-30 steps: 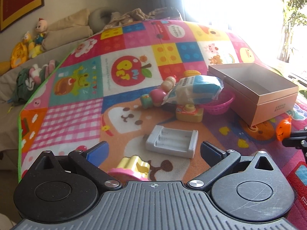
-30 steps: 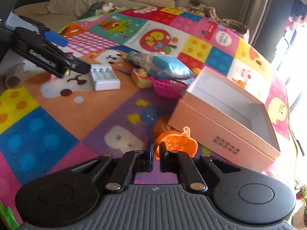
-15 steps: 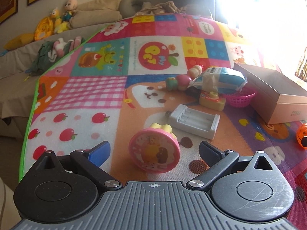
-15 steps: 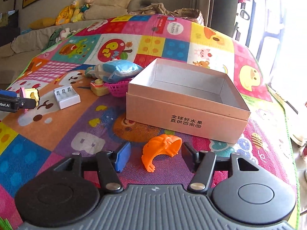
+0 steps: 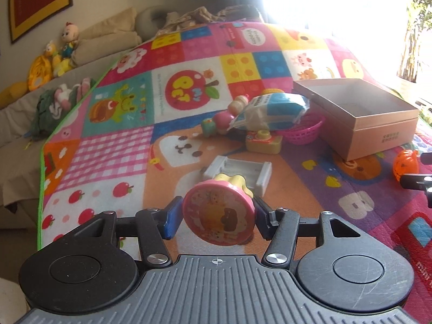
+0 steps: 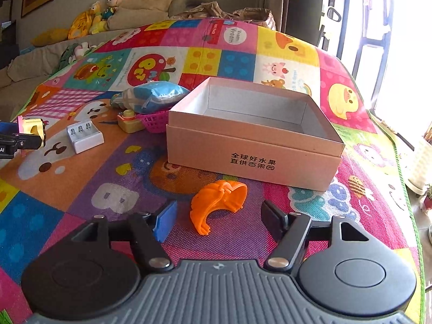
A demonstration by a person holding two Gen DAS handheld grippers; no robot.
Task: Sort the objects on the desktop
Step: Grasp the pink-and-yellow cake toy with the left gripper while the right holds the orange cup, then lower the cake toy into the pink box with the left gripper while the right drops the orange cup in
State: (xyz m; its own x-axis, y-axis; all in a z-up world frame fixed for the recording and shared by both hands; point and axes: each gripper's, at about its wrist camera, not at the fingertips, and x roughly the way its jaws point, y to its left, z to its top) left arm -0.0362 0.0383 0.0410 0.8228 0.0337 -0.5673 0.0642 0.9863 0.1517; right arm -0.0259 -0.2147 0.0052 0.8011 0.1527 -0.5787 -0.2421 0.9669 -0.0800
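Two grippers were at work over the patchwork play mat (image 6: pixel 67 178). On the left, the left gripper (image 5: pixel 216 216) had its blue pads pressed against either side of a pink round-faced toy (image 5: pixel 218 217), which looked held just above the mat; whether it was fully lifted I could not tell. To carry it well, I judged the grip should stay square on the toy's rim, since the smooth disc could twist out, and the path should rise over the white battery charger (image 5: pixel 237 172) lying just beyond it.

Further right sat a toy camera (image 5: pixel 263 141), touching a small pink basket (image 5: pixel 303 132). A blue-and-white packet (image 5: pixel 272 110) lay across that basket, more propped on it than inside, with a small doll-like figure (image 5: pixel 221 120) beside it.

Next came the cardboard box (image 6: pixel 253 156), open-topped and showing only its pale bare floor, nothing in it that I could see. It seemed the likely destination for the sorting.

On the right, the right gripper (image 6: pixel 216 216) was spread wide, with the orange pumpkin-shaped piece (image 6: pixel 218 202) lying on the mat between its fingers, touched by neither. A good pinch there, I thought, would close across the curved shell, not its thin edge.
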